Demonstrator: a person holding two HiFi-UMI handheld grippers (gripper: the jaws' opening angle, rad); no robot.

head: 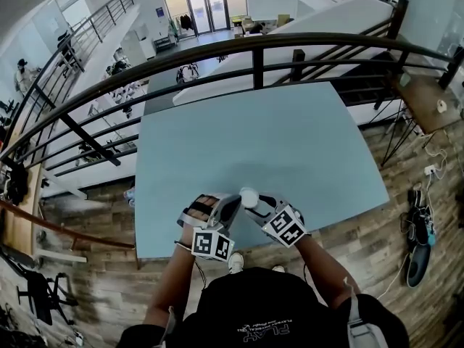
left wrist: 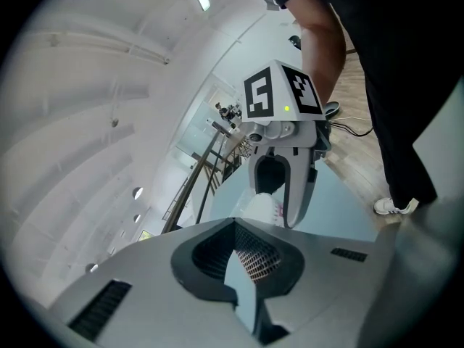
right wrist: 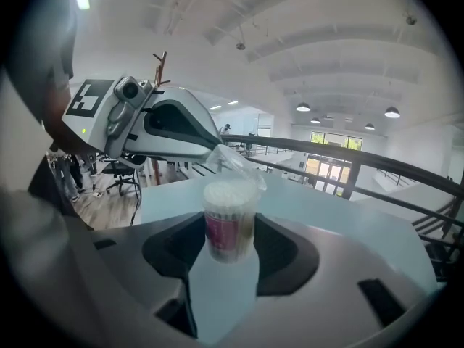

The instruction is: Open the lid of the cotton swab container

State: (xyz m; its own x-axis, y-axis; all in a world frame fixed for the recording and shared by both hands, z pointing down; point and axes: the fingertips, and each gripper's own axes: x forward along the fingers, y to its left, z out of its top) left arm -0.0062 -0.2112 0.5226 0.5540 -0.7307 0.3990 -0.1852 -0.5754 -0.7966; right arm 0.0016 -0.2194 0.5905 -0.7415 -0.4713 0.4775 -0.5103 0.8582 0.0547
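The cotton swab container, a clear tub with a pink label and white swab tips at the top, stands upright between the jaws of my right gripper, whose pads press on its sides. Its clear lid is tilted up at the back. My left gripper reaches in from the left, shut on the lid's edge. In the head view the container sits near the front edge of the pale blue table, with my left gripper and right gripper meeting at it. The left gripper view shows the container inside the right gripper.
A dark metal railing runs behind the table's far edge. Wooden floor surrounds the table, and cables and a bag lie at the right. The table's front edge is just under my hands.
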